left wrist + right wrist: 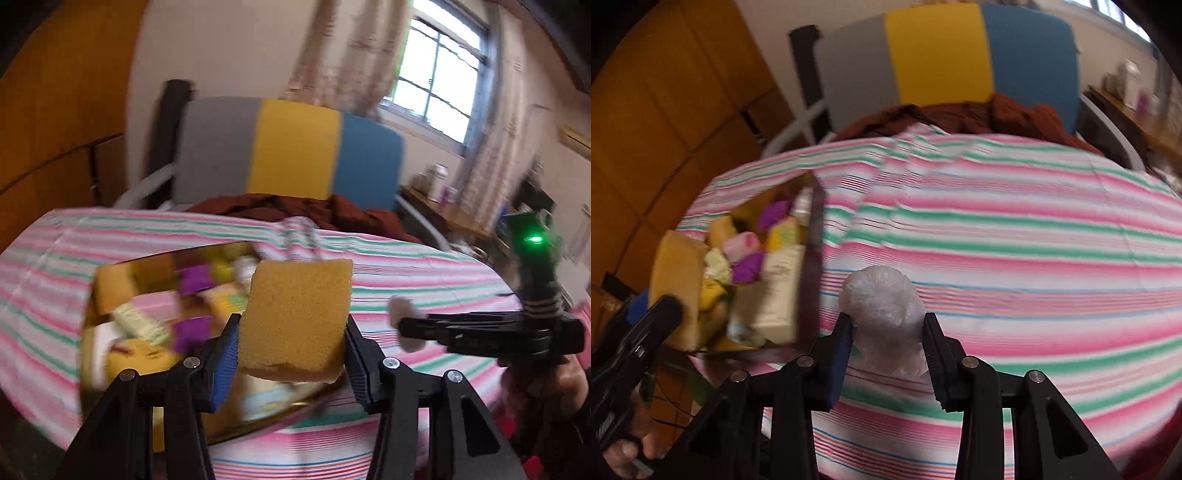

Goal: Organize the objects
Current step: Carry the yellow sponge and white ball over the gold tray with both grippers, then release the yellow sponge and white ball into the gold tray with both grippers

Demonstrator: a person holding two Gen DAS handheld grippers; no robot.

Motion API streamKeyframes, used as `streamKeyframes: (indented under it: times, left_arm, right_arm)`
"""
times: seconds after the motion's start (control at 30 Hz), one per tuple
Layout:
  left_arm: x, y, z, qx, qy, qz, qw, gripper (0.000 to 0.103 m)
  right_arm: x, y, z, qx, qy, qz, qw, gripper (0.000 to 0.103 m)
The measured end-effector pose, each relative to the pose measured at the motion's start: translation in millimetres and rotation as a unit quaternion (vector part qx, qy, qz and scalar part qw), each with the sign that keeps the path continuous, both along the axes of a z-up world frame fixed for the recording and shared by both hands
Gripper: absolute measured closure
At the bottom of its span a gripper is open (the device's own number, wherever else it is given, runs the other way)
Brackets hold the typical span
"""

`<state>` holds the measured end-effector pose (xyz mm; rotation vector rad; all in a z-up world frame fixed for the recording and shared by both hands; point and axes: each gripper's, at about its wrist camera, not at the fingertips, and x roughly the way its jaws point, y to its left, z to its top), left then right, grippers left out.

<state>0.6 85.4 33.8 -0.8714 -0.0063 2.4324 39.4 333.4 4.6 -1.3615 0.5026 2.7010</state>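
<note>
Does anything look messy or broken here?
Nothing looks broken. The gold box on the striped cloth is crammed with small things piled every which way, not in rows. The left gripper holds a yellow sponge with a ragged bottom edge, and the right gripper holds a crumpled white wad.

My blue-padded left gripper (291, 347) holds a mustard-yellow sponge (295, 314), my right gripper (888, 345) a white wad (884, 306), over the pink, green and white striped cloth (1015, 240).

Daylight enters through the window (439, 70), which glares white. Both views are motion-blurred, and fisheye distortion bends and darkens the edges.
</note>
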Motion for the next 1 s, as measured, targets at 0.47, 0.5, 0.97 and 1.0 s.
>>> streamKeyframes:
  times: [0.47, 0.5, 0.97, 1.0]
  left_arm:
    - [-41, -46, -45, 0.004, -0.065, 0.086, 0.9941, 0.032]
    - [-44, -46, -45, 0.005, -0.065, 0.086, 0.9941, 0.028]
    - [-32, -68, -36, -0.025, -0.040, 0.150, 0.9875, 0.022]
    - [-32, -70, -34, -0.026, -0.038, 0.156, 0.9866, 0.022]
  right_arm:
    - [-102, -89, 20, -0.037, 0.037, 0.121, 0.991, 0.063]
    - [-110, -92, 20, -0.047, 0.038, 0.127, 0.990, 0.061]
    - [-115, -113, 15, 0.038, 0.053, 0.101, 0.993, 0.029]
    - [-108, -115, 16, 0.056, 0.059, 0.094, 0.992, 0.026]
